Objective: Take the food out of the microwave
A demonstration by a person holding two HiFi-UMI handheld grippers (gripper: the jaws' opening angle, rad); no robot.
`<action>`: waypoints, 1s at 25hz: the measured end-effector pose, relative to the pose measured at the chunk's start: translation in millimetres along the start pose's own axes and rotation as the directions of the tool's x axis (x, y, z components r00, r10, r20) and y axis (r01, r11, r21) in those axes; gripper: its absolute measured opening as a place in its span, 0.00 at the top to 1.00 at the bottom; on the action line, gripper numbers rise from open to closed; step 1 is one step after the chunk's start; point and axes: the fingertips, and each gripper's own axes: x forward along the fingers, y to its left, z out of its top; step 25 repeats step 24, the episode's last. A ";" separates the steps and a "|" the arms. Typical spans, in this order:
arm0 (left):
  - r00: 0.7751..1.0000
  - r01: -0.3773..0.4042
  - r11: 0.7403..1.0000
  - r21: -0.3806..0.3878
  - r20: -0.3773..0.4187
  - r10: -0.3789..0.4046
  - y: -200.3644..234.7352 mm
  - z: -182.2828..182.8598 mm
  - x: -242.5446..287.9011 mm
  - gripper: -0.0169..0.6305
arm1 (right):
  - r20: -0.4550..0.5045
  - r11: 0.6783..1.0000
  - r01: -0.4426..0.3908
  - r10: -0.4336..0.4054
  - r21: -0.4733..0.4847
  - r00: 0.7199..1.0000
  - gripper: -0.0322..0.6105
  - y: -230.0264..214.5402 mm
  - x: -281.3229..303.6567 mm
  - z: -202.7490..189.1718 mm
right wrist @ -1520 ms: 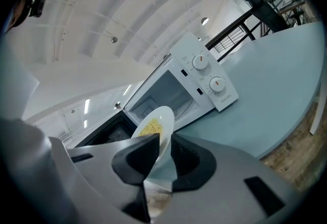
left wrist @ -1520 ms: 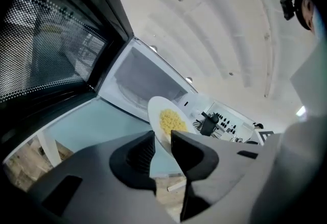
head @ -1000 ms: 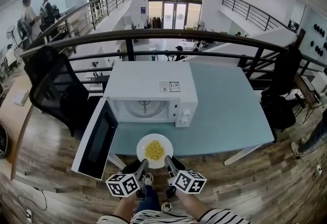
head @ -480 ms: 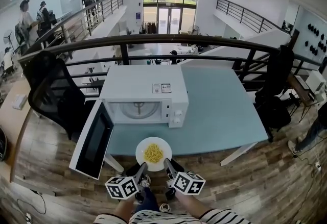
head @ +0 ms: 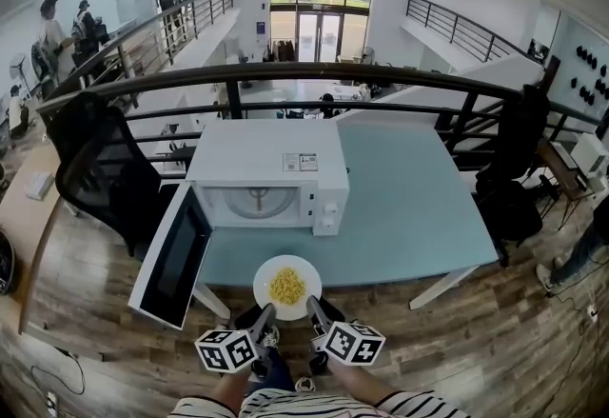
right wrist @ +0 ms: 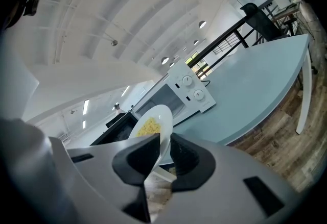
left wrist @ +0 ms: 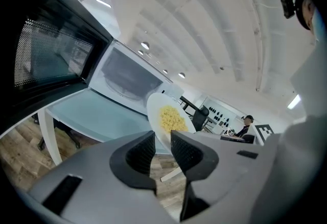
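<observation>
Plate (head: 264,284) rim pinched between jaws of left gripper (head: 270,309), right gripper (head: 312,304)

No word, brand or number can be read in any view; the white microwave (head: 266,159) carries a small rectangular label (head: 302,162) on its top, with dark print and a square code-like patch, all too small to make out; the left cube (head: 226,349) on the left gripper (head: 265,313) and the right cube (head: 354,343) on the right gripper (head: 314,306) show black-and-white square marker patterns, not letters or digits; print around the two knobs of the microwave's control panel (right wrist: 193,89) is too small to tell.
</observation>
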 end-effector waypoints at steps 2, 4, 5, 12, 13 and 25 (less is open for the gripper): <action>1.000 -0.001 1.000 -0.003 0.000 0.001 -1.1 -1.5 -0.9 0.81 | 0.000 1.000 0.000 0.000 0.003 1.000 0.83 -0.4 -1.8 -0.5; 1.000 -0.001 1.000 -0.004 -0.002 0.001 -1.9 -2.4 -1.1 0.81 | -0.002 1.000 -0.001 0.001 0.008 1.000 0.84 -1.5 -2.7 -1.0; 1.000 -0.001 1.000 -0.003 -0.003 0.001 -2.4 -2.6 -1.0 0.81 | -0.003 1.000 -0.001 0.001 0.011 1.000 0.84 -2.0 -3.1 -1.1; 1.000 -0.004 1.000 -0.007 -0.002 0.004 -3.0 -2.6 -2.8 0.81 | -0.005 1.000 -0.008 0.008 0.013 1.000 0.84 -0.4 -3.7 -1.0; 1.000 -0.005 1.000 -0.008 -0.003 0.005 -2.3 -2.9 -3.4 0.81 | -0.007 1.000 -0.008 0.008 0.014 1.000 0.84 0.1 -3.5 -1.6; 1.000 -0.015 1.000 -0.019 0.006 0.015 9.2 3.3 -3.6 0.81 | -0.012 1.000 -0.014 0.014 0.011 1.000 0.84 5.5 9.4 -2.8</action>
